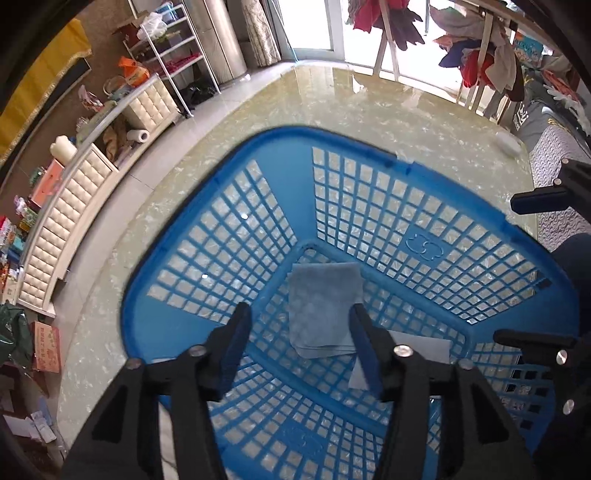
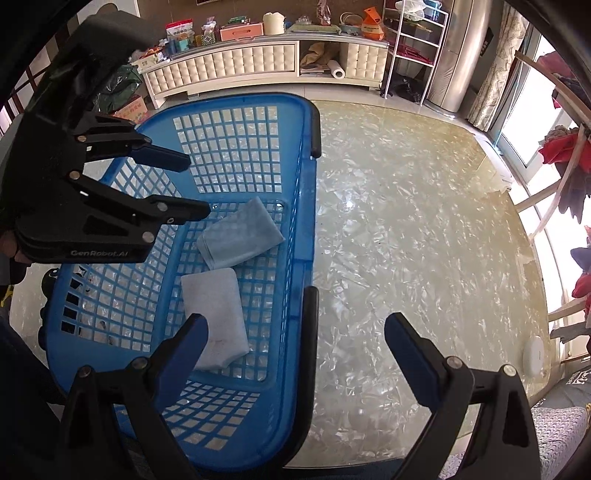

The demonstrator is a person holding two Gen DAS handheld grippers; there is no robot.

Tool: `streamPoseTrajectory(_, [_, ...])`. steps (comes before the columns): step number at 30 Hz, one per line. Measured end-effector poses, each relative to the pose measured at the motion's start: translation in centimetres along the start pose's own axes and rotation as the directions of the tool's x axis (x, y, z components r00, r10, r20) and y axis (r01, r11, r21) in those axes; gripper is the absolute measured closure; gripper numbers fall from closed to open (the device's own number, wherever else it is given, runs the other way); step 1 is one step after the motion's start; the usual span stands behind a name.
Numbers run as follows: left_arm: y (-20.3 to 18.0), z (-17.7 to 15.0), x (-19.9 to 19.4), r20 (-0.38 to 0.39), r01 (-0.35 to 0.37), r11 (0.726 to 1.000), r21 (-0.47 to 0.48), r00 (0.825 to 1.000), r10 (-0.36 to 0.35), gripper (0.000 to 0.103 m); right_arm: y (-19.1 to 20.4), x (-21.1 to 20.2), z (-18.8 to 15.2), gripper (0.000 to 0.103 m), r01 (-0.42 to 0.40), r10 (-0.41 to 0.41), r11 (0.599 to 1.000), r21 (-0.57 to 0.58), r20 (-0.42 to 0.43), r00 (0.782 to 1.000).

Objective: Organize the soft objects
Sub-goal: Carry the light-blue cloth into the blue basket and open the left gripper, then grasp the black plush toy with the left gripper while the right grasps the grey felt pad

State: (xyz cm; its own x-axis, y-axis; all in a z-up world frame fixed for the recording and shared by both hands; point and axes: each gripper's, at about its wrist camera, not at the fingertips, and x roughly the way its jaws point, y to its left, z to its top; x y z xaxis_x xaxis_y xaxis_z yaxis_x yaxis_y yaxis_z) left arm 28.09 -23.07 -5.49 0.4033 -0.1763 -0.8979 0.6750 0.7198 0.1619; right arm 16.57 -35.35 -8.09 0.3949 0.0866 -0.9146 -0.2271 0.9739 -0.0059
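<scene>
Your left gripper (image 1: pixel 301 321) jaws gape above the blue cloth (image 1: pixel 323 310) in the basket (image 1: pixel 229 155); your right gripper (image 2: pixel 295 332) jaws stand wide, empty.

Blue lattice basket (image 2: pixel 236 402), grey-blue folded cloth (image 2: pixel 240 236), paler grey cloth (image 2: pixel 216 314), marbled beige tabletop (image 2: pixel 406 240).

Bright daylight floods from the blown-out windows (image 1: pixel 369 26), glaring off the glossy counter (image 2: pixel 406 221); fisheye edges bend and darken.
</scene>
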Motion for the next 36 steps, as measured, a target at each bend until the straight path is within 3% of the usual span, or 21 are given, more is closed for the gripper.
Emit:
streamPoseTrajectory(3, [0.4,-0.2,-1.6,0.020,-0.007,1.000,-0.023,1.000,0.008,0.024,0.2,-0.9,-0.1,0.007,0.005,-0.005,1.000,0.002,0.012,1.000])
streamPoseTrajectory(7, [1.2,-0.8,-4.3,0.060,-0.018,0.998,-0.061,0.998,0.022,0.017,1.0,-2.6,-0.1,0.007,0.009,-0.009,1.000,0.002,0.031,0.999])
streamPoseTrajectory(11, [1.1,-2.0,-6.9,0.101,-0.024,0.998,-0.065,0.994,0.031,0.000,1.9,-4.3,0.1,0.007,0.013,-0.013,1.000,0.006,0.054,0.998])
streamPoseTrajectory(17, [0.5,-4.9,-10.7,0.141,-0.064,0.995,-0.072,0.987,0.074,0.000,3.3,-5.8,0.2,0.007,0.024,-0.027,0.999,0.034,0.097,0.995])
streamPoseTrajectory(22, [1.3,-8.2,-13.5,0.172,-0.016,0.987,-0.159,0.984,0.044,0.000,4.4,-6.4,0.2,0.007,0.013,-0.019,0.998,0.059,0.101,0.995])
streamPoseTrajectory(30, [2.1,-13.5,-15.5,0.166,-0.021,0.978,-0.208,0.984,0.057,0.000,8.2,-7.4,0.1,0.007,0.004,-0.005,1.000,0.006,0.122,0.992])
streamPoseTrajectory(36, [2.7,-17.4,-15.7,0.130,-0.054,0.971,-0.235,0.988,0.086,0.000,11.3,-7.7,-0.3,0.007,-0.046,0.052,0.998,-0.041,0.152,0.987])
